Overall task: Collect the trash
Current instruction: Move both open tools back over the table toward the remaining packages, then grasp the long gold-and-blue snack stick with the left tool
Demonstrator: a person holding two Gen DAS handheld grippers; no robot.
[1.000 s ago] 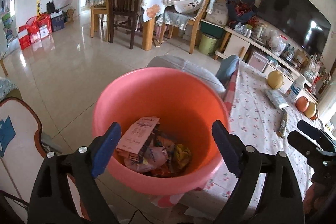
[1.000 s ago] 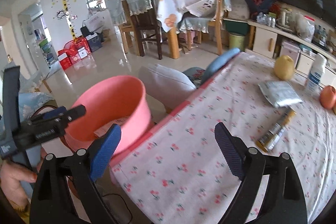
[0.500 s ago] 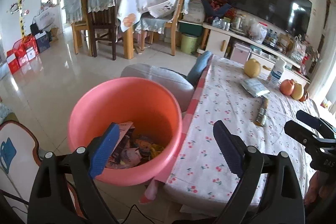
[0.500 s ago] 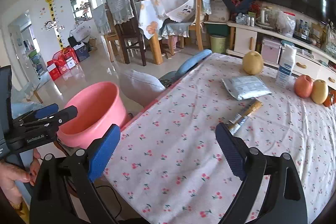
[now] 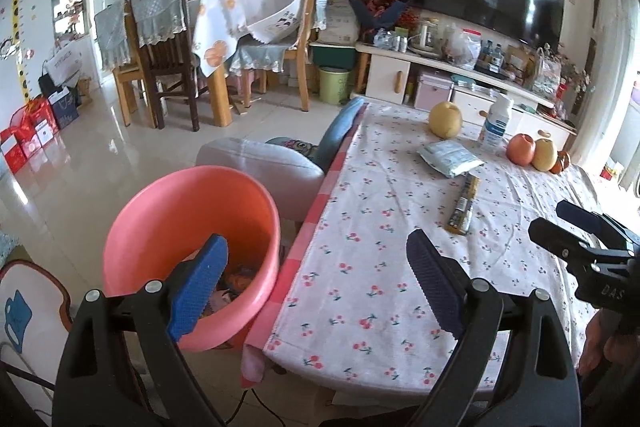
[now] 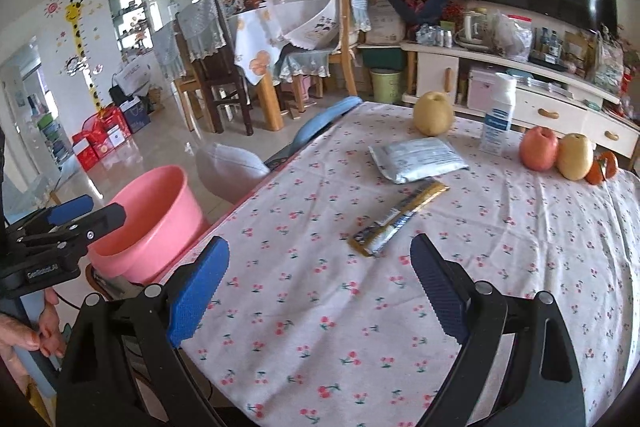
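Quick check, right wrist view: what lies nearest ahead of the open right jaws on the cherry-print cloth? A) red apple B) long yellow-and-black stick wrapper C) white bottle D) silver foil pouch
B: the long yellow-and-black stick wrapper lies flat on the cherry-print tablecloth just beyond the right gripper, whose jaws stand wide apart and empty; the silver foil pouch, the white bottle and the red apple all sit farther back.

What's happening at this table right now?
A person holds two claws, both open and empty. The left claw hovers by the pink bucket, which already holds some wrappers. The right claw hangs over the table, facing the long yellow wrapper and the silver packet, both not yet collected.
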